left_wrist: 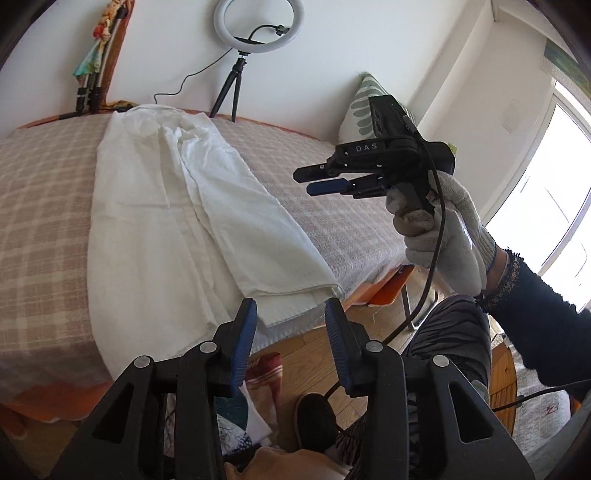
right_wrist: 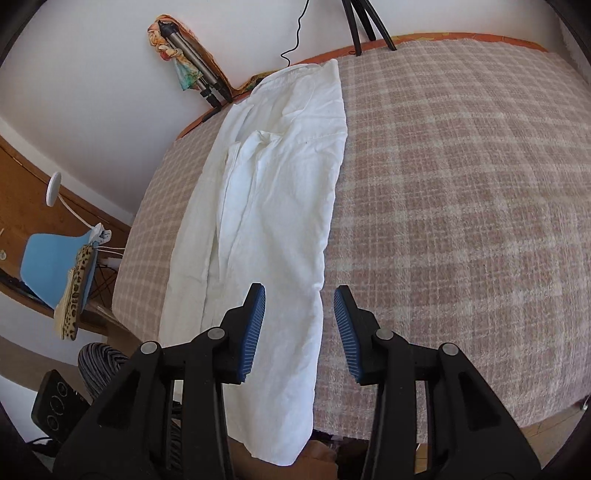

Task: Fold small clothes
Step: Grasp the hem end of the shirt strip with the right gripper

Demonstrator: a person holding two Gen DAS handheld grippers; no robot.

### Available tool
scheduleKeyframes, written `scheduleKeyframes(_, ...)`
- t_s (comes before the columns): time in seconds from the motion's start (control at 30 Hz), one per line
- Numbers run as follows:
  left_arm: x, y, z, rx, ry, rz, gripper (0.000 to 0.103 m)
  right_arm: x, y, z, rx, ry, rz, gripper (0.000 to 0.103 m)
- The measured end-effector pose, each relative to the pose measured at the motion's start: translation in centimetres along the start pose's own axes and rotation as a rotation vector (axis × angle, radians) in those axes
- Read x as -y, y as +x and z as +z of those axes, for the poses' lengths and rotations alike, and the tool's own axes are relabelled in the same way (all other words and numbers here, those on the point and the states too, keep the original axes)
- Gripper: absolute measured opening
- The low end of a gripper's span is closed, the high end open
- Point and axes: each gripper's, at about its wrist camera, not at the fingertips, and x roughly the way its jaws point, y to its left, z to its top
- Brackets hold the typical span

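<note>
Left wrist view: my left gripper [left_wrist: 290, 321] and right gripper [left_wrist: 325, 181] both hang released, nothing between the pads, I guess so I can re-grip for the next fold. The white garment [right_wrist: 266, 206] lies in a long strip down the checked blanket [right_wrist: 461, 192], hem over the near edge; ring light [left_wrist: 258, 26] against the wall, window at right

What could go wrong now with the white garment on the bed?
1. The white garment hangs over the edge of the bed; a pull toward that edge might slide it off.
2. Both the left hand-held gripper and the right hand-held gripper are open above it, so closing might catch only one layer.
</note>
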Motion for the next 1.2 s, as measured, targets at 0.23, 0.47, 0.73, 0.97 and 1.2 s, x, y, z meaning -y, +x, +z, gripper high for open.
scheduleKeyframes(0.23, -5.6, -1.2, 0.6, -0.013, -0.127, 0.114, 0.043, 0.1, 2.2, -5.7, -0.116, -0.016, 0.042, 0.041)
scheduleKeyframes(0.47, -8.6, -1.2, 0.7, -0.029, -0.215, 0.188, 0.043, 0.2, 2.8, -6.4, -0.146, -0.039, 0.044, 0.008)
scheduleKeyframes(0.73, -10.1, -0.3, 0.3, -0.088, -0.248, 0.198, 0.043, 1.9, 2.2, -7.8, -0.146, -0.028, 0.040, 0.004)
scheduleKeyframes(0.97, -11.4, -0.6, -1.0, -0.097, -0.317, 0.150, 0.043, 2.8, 1.6, -8.1, -0.170, 0.032, 0.142, 0.020)
scheduleKeyframes(1.2, -12.6, -0.4, -2.6, -0.153, -0.471, 0.039, 0.043, 3.7, 2.2, -9.4, -0.266, 0.076, 0.205, 0.029)
